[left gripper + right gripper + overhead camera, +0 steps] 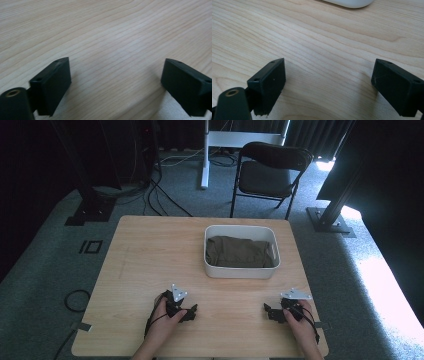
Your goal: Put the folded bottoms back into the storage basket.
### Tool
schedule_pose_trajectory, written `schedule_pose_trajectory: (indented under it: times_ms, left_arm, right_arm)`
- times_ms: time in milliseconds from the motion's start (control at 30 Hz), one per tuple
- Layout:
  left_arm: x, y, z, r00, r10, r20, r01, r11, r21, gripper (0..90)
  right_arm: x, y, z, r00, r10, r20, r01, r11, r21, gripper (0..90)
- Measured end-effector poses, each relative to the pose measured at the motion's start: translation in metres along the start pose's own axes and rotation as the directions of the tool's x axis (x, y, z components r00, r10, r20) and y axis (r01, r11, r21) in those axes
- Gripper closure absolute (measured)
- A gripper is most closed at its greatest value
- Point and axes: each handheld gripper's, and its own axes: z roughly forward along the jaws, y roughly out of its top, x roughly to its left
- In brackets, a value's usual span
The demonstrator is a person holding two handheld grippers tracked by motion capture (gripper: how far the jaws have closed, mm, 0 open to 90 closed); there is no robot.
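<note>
Grippers are resting low on the near edge of the wooden table [150,250] in the high view, the left gripper [190,312] and the right gripper [270,312] lying well apart and pointing inward toward each other, each held in a hand coming up from the bottom. Beyond them, toward the far right of the tabletop, a white bin [241,270] is sitting with a dark olive cloth [239,252] folded or bunched inside it; neither tool is touching it. In the left gripper view, the jaws are standing spread wide over bare wood grain, with nothing between them. In the right gripper view, the jaws are likewise gaping apart and empty, and the rounded rim of the bin [352,3] is peeking in at the top edge. Judging from this, the reach for the cloth is not yet begun, and the risks are lying ahead: a jaw could be catching the bin's wall and shoving the light container, or pinching only a thin fold so the fabric slips free.
</note>
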Motion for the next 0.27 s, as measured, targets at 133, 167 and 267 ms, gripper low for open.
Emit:
schedule_pose_trajectory:
  times_ms: [133, 167, 267]
  left_arm:
    - [0.0001, 0.0008, 0.0016, 0.9993, -0.027, -0.027, 0.028, 0.9994, 0.02, 2.5]
    - [0.0001, 0.0008, 0.0016, 0.9992, -0.028, -0.028, 0.028, 0.9994, 0.021, 2.4]
    - [-0.0004, 0.0008, 0.0016, 0.9989, -0.033, -0.033, 0.034, 0.9992, 0.021, 2.4]
  right_arm:
    - [0.0001, 0.0, 0.0001, 1.0, 0.0, 0.001, 0.0, 1.0, 0.0, 11.7]
    - [0.0003, 0.0002, 0.0002, 1.0, 0.002, 0.004, -0.002, 1.0, 0.0, 11.6]
    - [0.0007, 0.0004, 0.0005, 1.0, 0.005, 0.006, -0.005, 1.0, 0.001, 11.3]
